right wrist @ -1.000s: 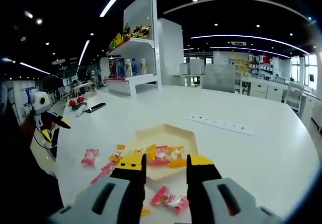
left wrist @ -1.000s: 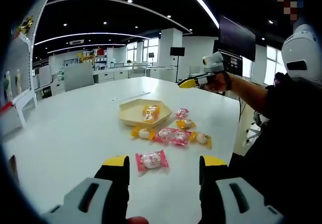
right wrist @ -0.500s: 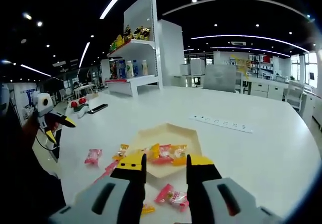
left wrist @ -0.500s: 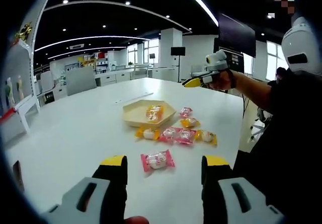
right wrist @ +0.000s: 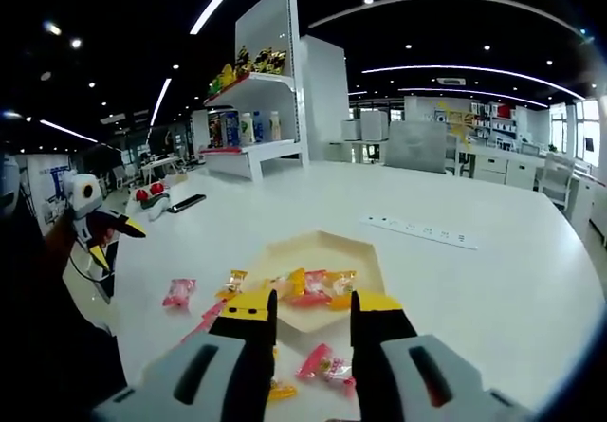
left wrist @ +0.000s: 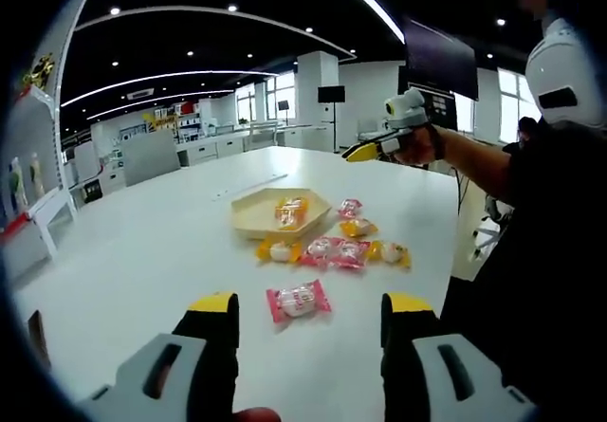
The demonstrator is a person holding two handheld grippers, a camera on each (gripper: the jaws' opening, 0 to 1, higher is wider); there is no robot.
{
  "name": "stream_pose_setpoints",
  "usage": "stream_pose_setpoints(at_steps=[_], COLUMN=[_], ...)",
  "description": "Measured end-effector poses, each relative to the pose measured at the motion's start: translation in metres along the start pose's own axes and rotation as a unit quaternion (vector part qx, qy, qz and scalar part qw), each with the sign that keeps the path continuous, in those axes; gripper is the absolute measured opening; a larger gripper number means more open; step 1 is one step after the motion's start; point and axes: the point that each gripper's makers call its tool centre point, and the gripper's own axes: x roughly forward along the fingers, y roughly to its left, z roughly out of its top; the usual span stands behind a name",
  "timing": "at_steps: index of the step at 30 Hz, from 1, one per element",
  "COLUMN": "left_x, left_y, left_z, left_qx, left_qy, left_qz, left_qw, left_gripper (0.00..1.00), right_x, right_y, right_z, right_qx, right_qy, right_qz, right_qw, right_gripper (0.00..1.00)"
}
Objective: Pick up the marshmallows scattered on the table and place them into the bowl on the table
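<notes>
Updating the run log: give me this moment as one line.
left hand-held gripper: open above pink marshmallow | right hand-held gripper: open, empty | bowl: holds marshmallows

The tabletop is smooth, white and faintly glossy. On it the marshmallows wear shiny plastic wrappers beside a matt, wood-coloured bowl.

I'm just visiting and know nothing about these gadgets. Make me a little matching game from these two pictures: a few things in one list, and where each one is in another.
Things:
1. bowl
2. pink marshmallow pack
3. power strip
4. bottles

Places:
A. on the shelf beside the table
B. alone on the table, nearest the left gripper
C. on the table beyond the bowl, in the right gripper view
D. on the table, with wrapped sweets inside

Pairs: 1-D, 2-B, 3-C, 4-A
</notes>
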Motion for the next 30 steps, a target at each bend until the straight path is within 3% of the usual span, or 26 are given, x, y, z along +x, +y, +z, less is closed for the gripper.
stream_pose_setpoints(at_steps=[8,30], left_x=[-0.001,0.001], left_y=[0.002,0.009], left_z=[0.000,0.002], left_qx=[-0.017,-0.016], left_qy=[-0.001,0.001], left_qz=[0.002,0.000], left_qw=[0.9998,0.9999], left_gripper=[0.61,0.58], right_x=[-0.008,-0.025], right_y=[0.002,0.009], right_z=[-0.002,-0.013], right_qx=[0.002,0.003], right_qy=[-0.002,-0.006], right_qz=[-0.002,-0.004], right_qw=[1.0000,1.0000], right_gripper=[0.31,0.31])
